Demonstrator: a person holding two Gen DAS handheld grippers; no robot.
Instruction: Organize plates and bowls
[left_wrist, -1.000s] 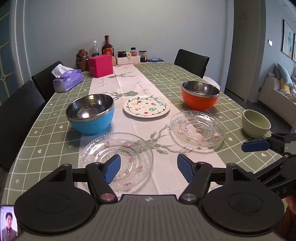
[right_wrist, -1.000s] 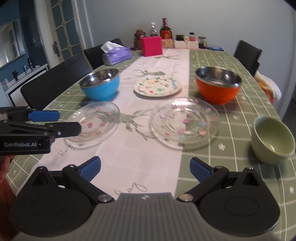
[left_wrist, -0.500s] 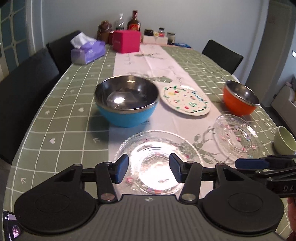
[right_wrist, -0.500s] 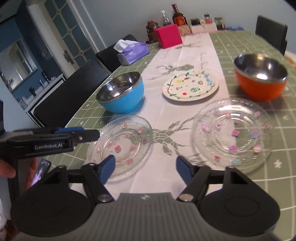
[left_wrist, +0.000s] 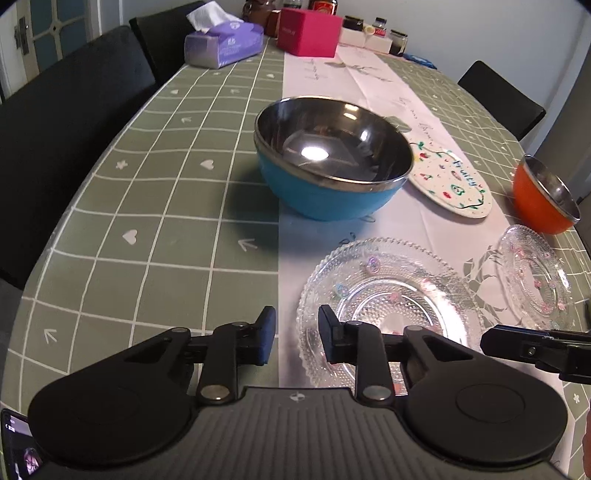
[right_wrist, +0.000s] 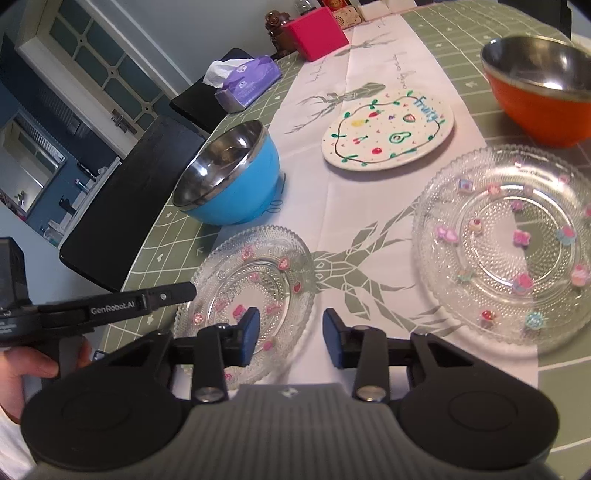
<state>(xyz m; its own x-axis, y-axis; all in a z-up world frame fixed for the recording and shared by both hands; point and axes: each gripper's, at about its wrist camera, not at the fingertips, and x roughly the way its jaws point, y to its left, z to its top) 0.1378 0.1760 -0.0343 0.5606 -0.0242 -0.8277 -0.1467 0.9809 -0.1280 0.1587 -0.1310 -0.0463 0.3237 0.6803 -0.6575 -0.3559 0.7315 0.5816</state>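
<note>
Both grippers have dropped toward the near glass plate (left_wrist: 384, 302), left gripper (left_wrist: 293, 332) and right gripper (right_wrist: 290, 334) narrowing their jaws, still released, gripping nothing; probably a pickup.

Soft, even indoor light; a bright glare spot sits inside the blue bowl (left_wrist: 332, 166). Fisheye bends the edges, corners go dark, and slight blur softens the glass plate (right_wrist: 509, 243)
</note>
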